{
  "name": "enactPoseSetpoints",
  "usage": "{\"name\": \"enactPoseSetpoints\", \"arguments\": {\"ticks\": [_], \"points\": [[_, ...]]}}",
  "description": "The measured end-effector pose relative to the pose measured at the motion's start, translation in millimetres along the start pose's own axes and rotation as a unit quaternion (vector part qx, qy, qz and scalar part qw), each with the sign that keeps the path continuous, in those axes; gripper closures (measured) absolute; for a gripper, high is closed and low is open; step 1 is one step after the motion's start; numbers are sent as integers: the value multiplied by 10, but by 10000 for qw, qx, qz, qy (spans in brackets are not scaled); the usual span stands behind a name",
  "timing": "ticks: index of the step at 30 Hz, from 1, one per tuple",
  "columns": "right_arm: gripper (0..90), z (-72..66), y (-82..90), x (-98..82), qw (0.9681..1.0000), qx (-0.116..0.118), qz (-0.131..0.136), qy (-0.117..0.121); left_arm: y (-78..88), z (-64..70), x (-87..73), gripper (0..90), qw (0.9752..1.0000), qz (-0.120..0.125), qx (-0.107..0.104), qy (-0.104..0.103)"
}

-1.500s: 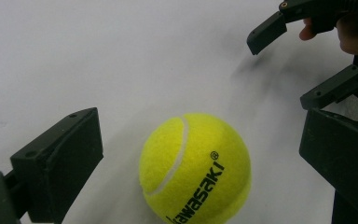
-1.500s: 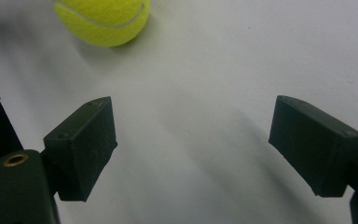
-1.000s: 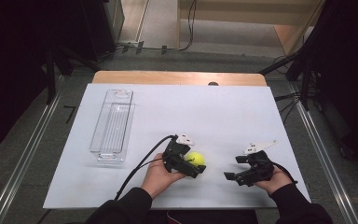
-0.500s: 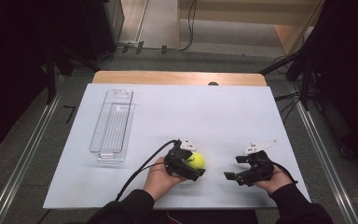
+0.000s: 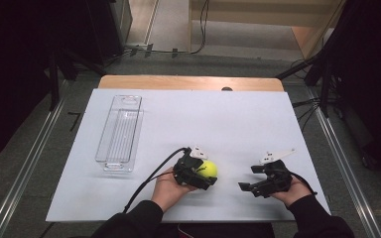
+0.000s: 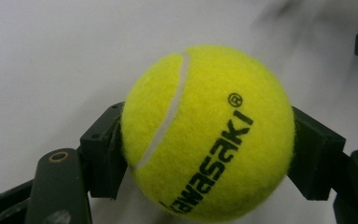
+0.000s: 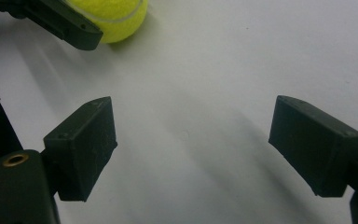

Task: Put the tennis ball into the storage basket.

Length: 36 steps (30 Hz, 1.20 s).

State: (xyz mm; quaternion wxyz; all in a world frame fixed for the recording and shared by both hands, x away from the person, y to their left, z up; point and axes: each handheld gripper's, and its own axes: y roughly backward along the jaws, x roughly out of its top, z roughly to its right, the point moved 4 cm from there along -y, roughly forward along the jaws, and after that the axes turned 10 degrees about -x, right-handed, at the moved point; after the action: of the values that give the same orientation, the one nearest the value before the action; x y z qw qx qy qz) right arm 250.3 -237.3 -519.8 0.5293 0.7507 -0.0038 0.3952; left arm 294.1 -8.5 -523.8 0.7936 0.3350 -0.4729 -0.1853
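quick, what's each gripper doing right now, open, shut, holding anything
Left gripper: shut on the tennis ball.
Right gripper: open, holding nothing.

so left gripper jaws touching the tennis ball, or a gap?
Touching. In the left gripper view both jaws of the left gripper press against opposite sides of the tennis ball, with no gap.

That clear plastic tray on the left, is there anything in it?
Empty, as far as the high view shows: through the clear tray only its ribbed bottom appears. The tennis ball sits apart, in the left claw.
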Motion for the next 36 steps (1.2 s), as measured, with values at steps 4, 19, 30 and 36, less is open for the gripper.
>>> {"name": "enactPoseSetpoints", "arguments": {"ticks": [4, 19, 30, 36], "points": [[129, 0, 0, 0, 10000, 0, 0, 4, 45, -4, 24, 268, 10000, 74, -13, 46], [129, -8, -6, 11, 10000, 15, 20, 32, 240, 21, 116, 267, 9999, 136, -66, -2], [129, -12, -10, 13, 10000, 12, 9, 18, 357, 28, 138, 268, 9999, 71, -100, 14], [129, -11, -10, 12, 10000, 8, 6, 19, 424, 36, 149, 267, 9999, 42, -110, 18]]}}
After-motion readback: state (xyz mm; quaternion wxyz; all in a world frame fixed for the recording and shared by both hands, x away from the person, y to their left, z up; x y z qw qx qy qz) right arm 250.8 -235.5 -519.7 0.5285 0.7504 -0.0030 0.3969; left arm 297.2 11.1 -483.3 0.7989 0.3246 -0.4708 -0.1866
